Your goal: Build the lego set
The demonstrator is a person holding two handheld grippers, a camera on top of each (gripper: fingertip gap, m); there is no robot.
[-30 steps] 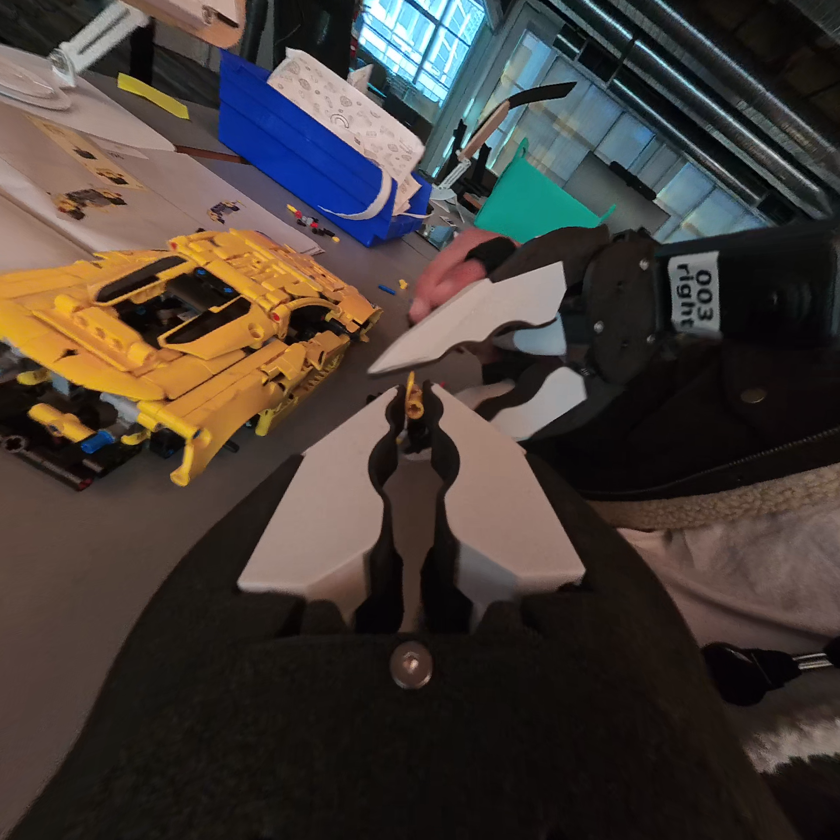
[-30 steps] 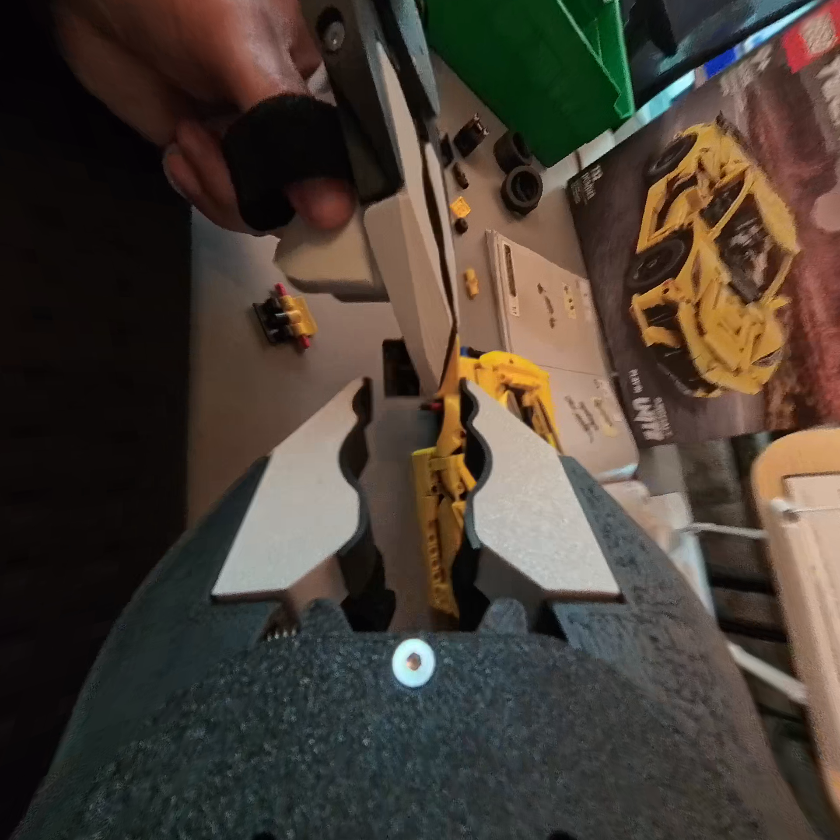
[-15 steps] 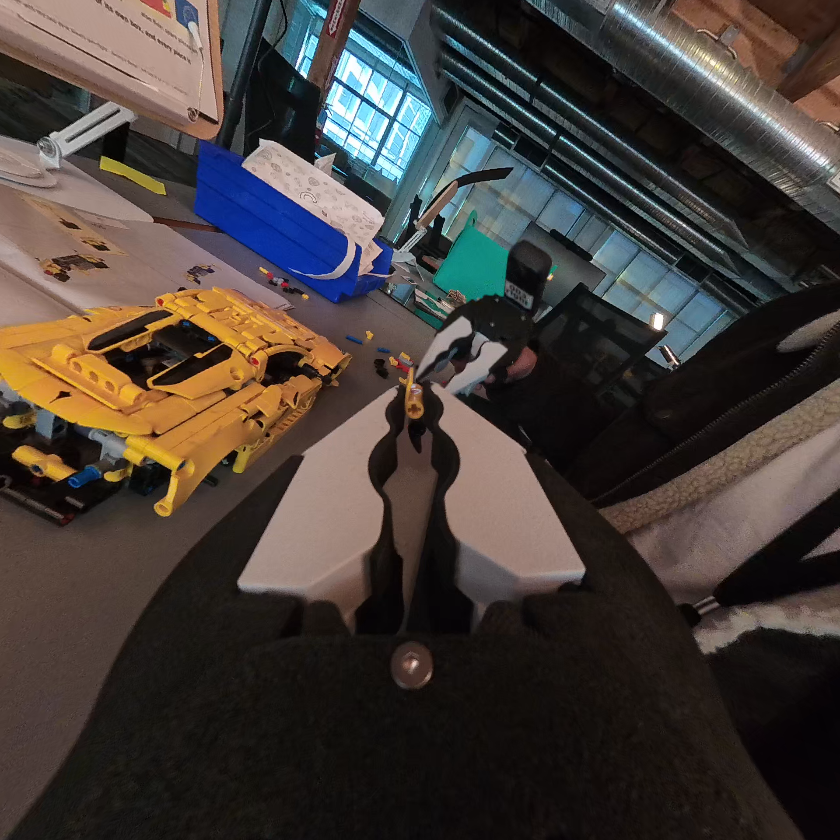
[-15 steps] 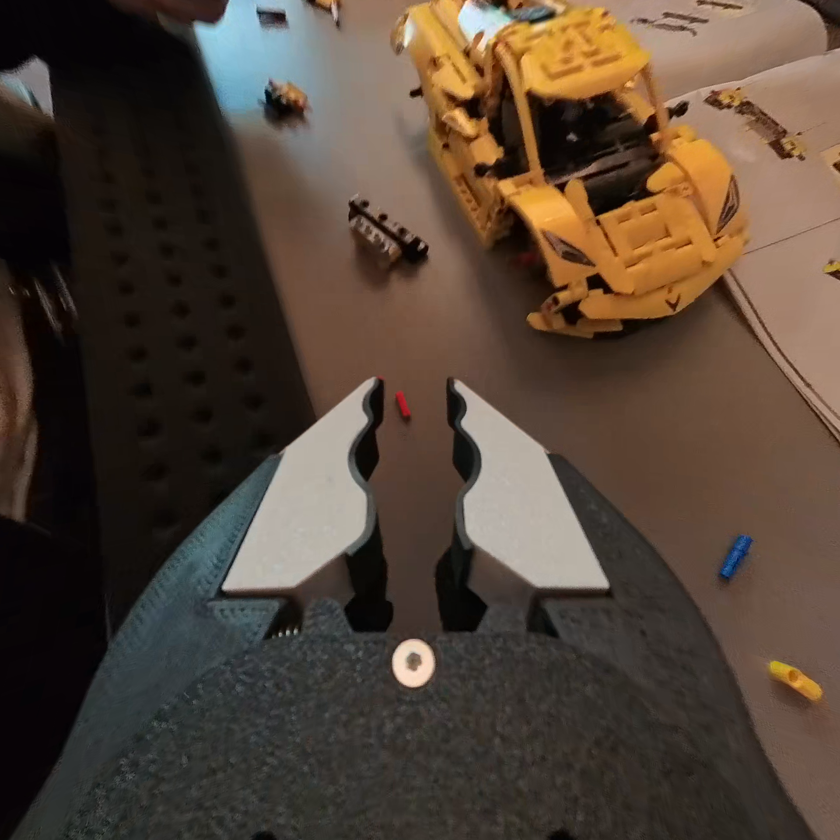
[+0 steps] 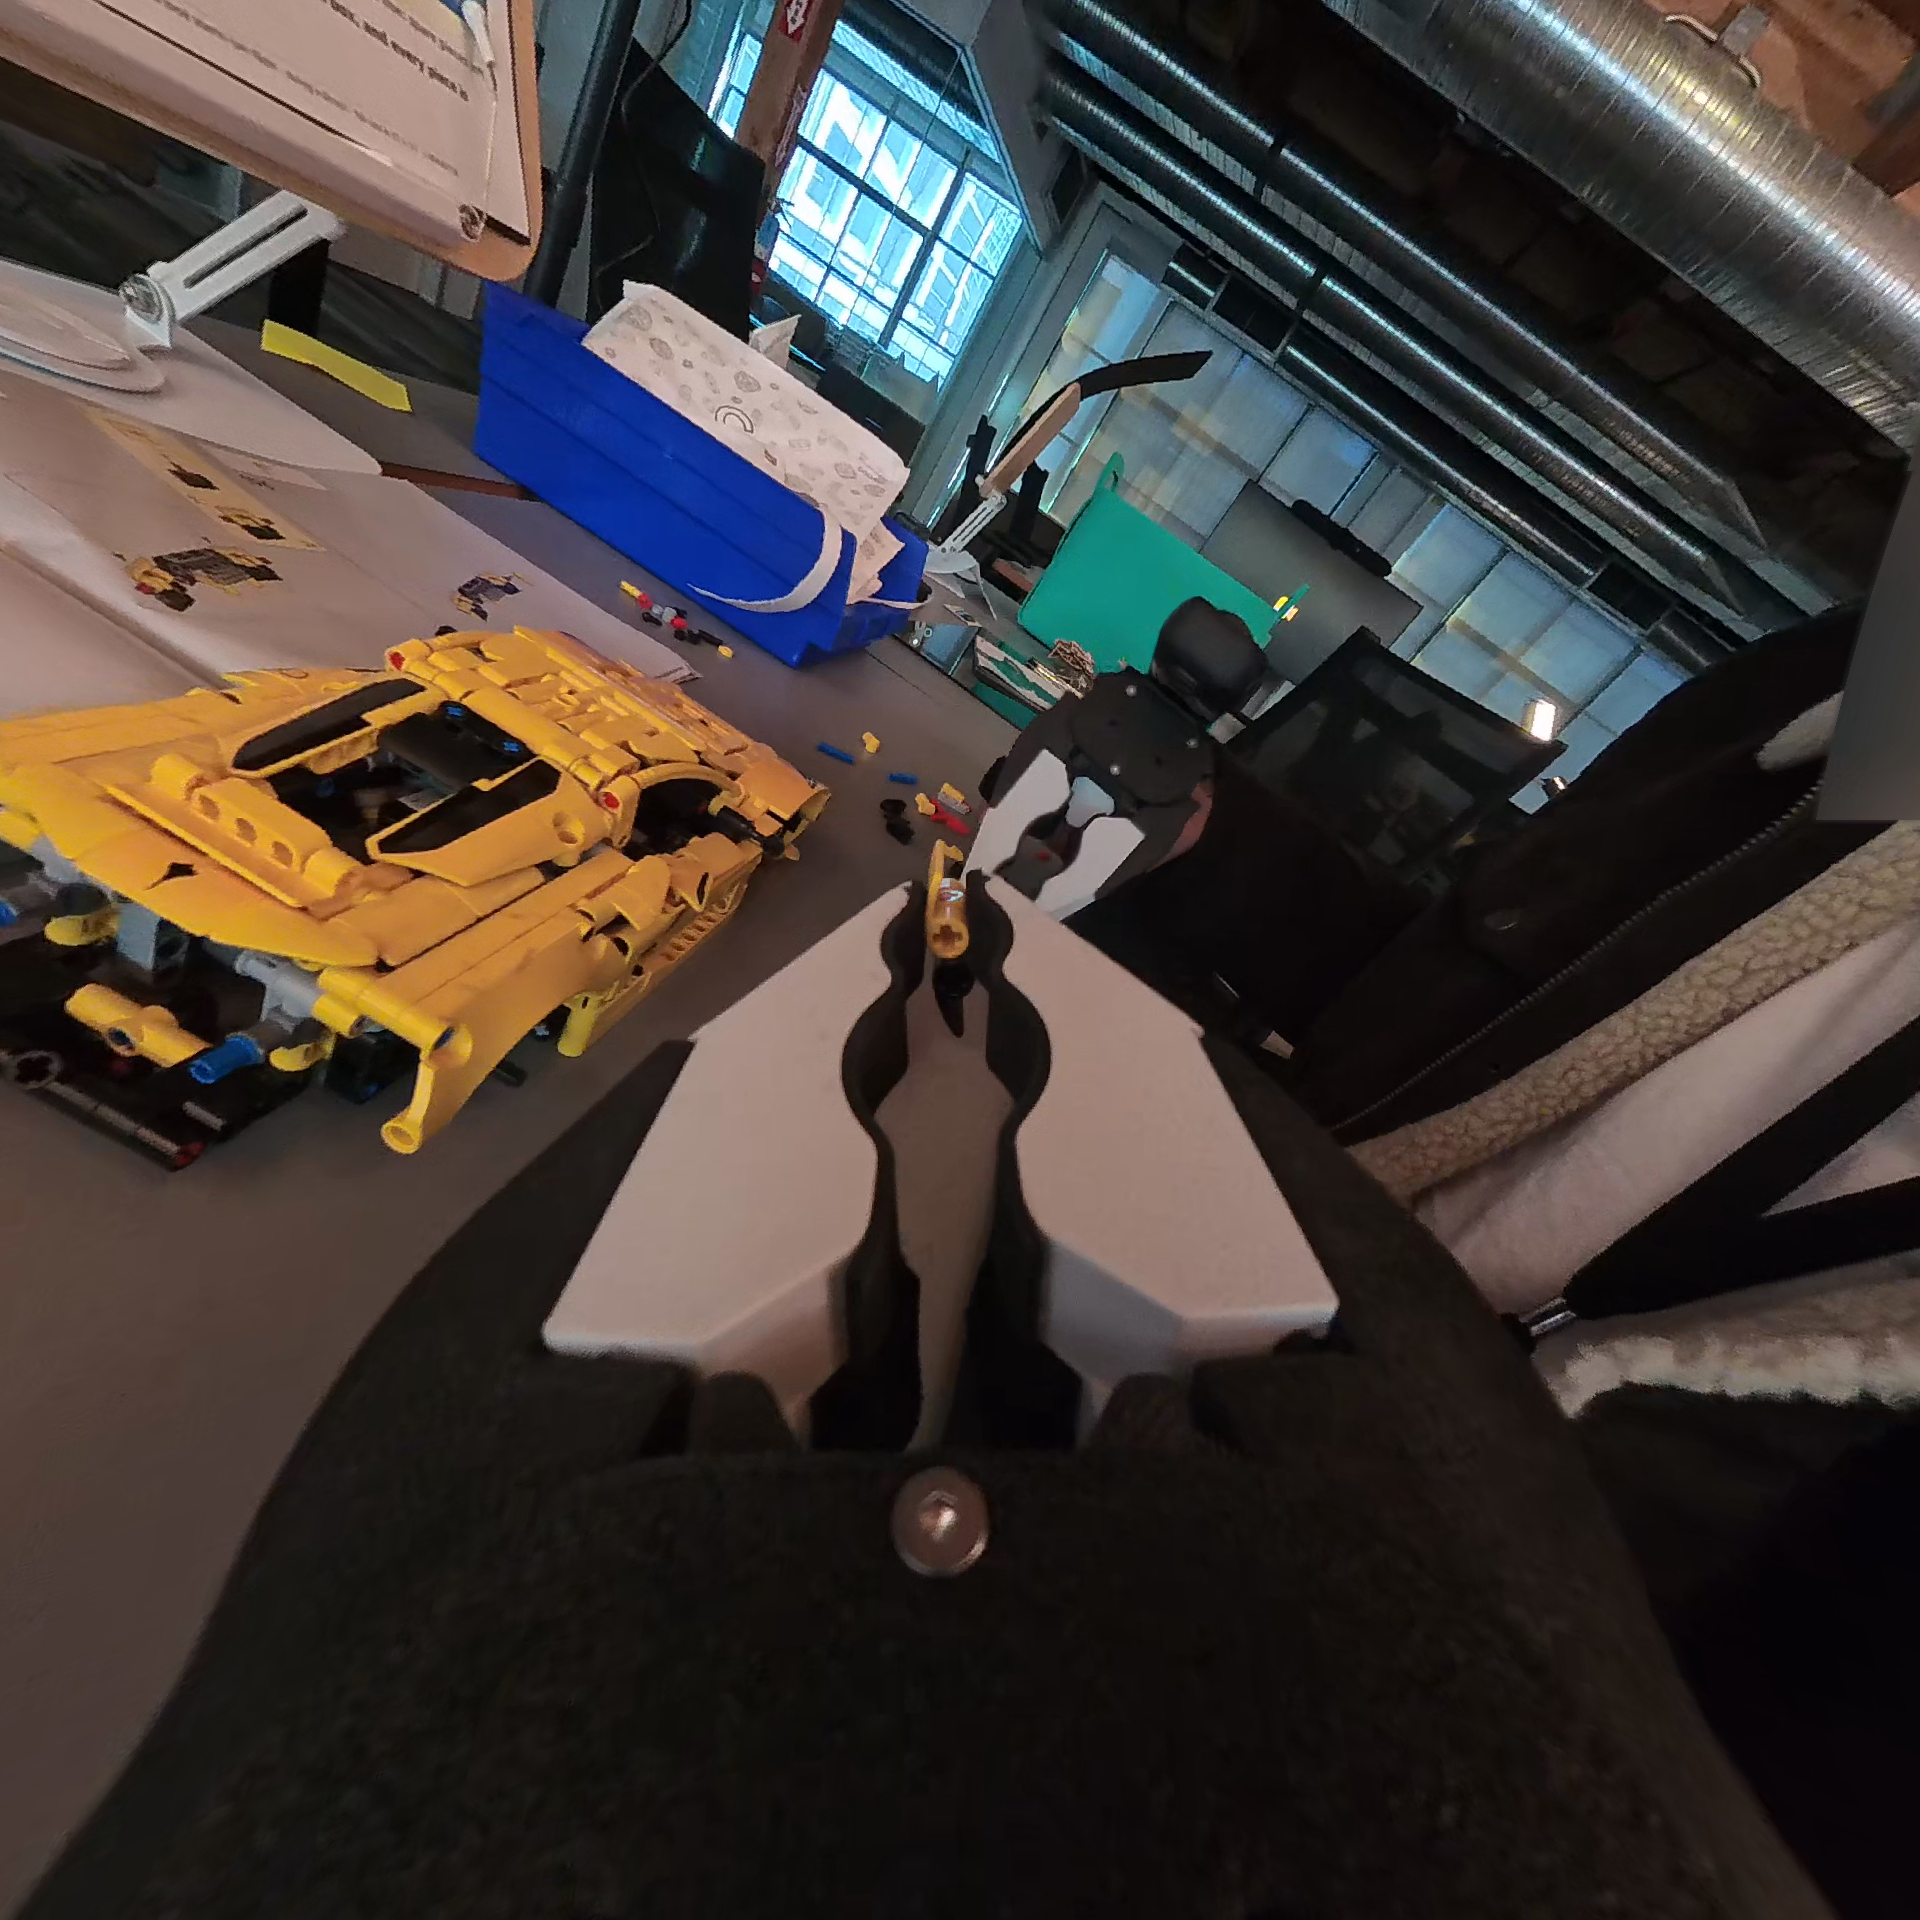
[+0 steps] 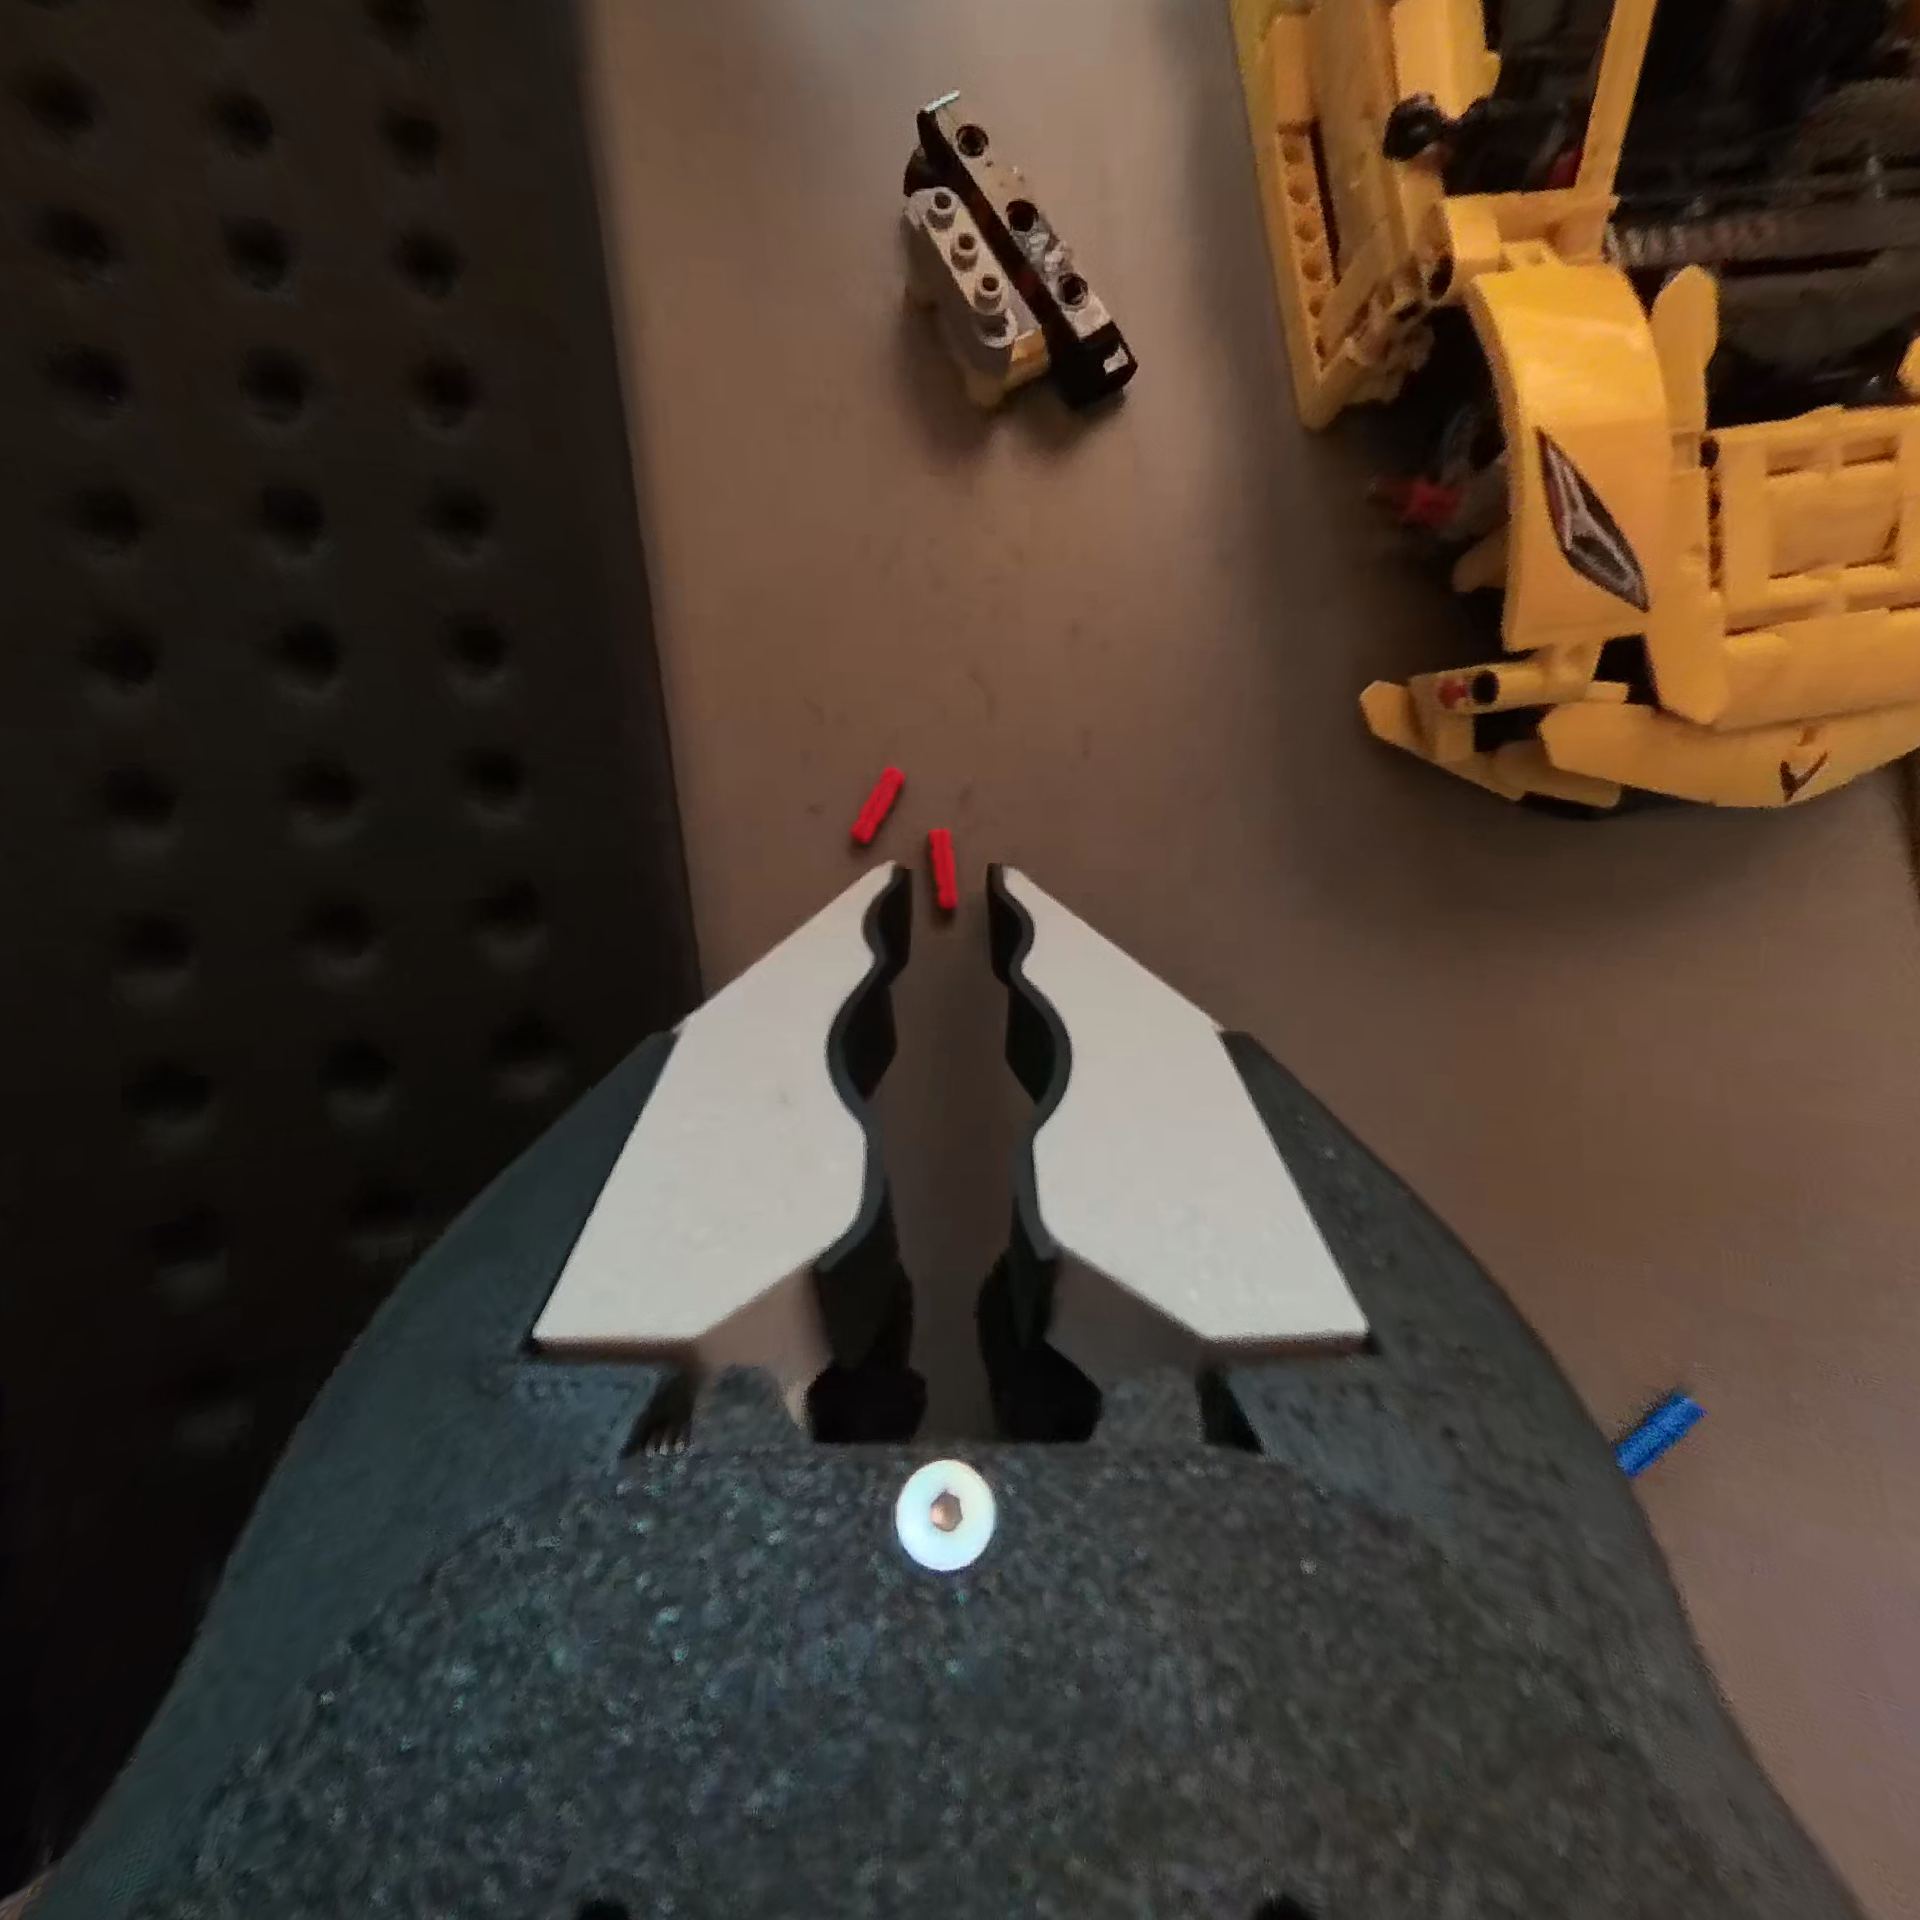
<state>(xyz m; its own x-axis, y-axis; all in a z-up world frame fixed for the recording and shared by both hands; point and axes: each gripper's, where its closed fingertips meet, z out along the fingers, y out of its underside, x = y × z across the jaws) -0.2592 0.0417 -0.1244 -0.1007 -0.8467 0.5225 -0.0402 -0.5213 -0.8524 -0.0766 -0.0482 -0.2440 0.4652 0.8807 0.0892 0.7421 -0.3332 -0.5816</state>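
Right wrist view shows a small red pin (image 6: 943, 868) lying on the grey table (image 6: 1039, 623) just ahead of the right gripper (image 6: 948, 883), roughly in line with the narrow gap between its spread, empty fingertips, with a second red pin (image 6: 876, 804) just beyond and to the left of the left tip. That closeness is the first risk, I judge: a closing jaw could nudge the nearer pin sideways, or the left tip could catch the second one and flick it toward the perforated black mat (image 6: 260, 623) on the gripper's left. The pin lies lengthwise along the fingers, so a pinch may roll it rather than seat it. Farther ahead sits a small black and grey sub-assembly (image 6: 1013, 249), and ahead to the right the yellow lego car (image 6: 1558, 468), near enough that a wide swing of the gripper could knock its front bodywork. In the left wrist view, the left gripper (image 5: 948, 904) is pinched on a small yellow connector piece (image 5: 945, 914) at the very tips, a dark peg hanging below it; so slight a hold could let the piece twist or drop when the pin is pushed in. The car lies to that gripper's left, and the right gripper shows ahead of it, pointing down at the table.
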